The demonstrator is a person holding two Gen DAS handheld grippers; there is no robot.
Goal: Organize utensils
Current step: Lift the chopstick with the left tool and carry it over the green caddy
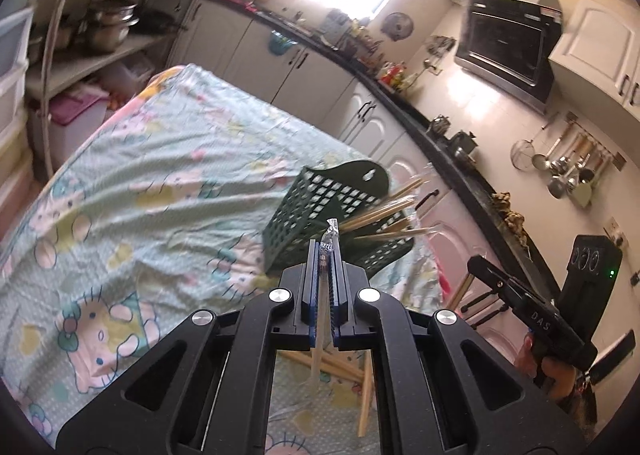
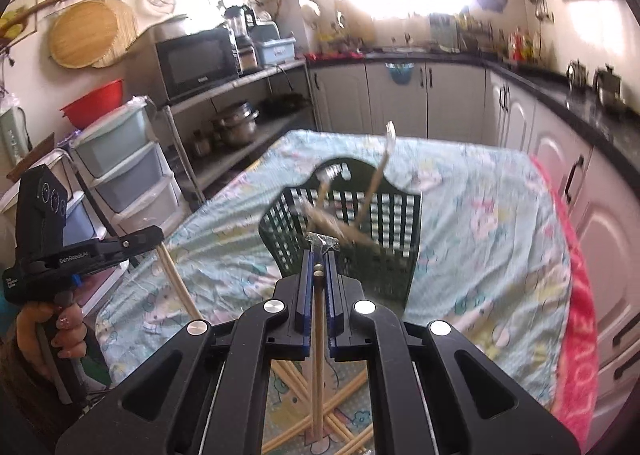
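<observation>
Both grippers are clamping wrapped chopsticks: left gripper [image 1: 325, 251] pinching one [image 1: 319, 351], right gripper [image 2: 319, 255] pinching another [image 2: 317, 359], each hanging above the table. Green basket [image 1: 320, 211] is sitting just ahead; aim tips inside its rim before releasing, avoiding chopsticks already leaning there [image 1: 384, 211].

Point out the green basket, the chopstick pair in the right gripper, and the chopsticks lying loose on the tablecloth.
green basket [image 2: 396, 211]: right wrist view, on its lattice back wall.
chopstick pair in the right gripper [image 2: 317, 355]: right wrist view, on the wooden shaft below the pads.
loose chopsticks [image 1: 340, 369]: left wrist view, mid-shaft on the cloth.
</observation>
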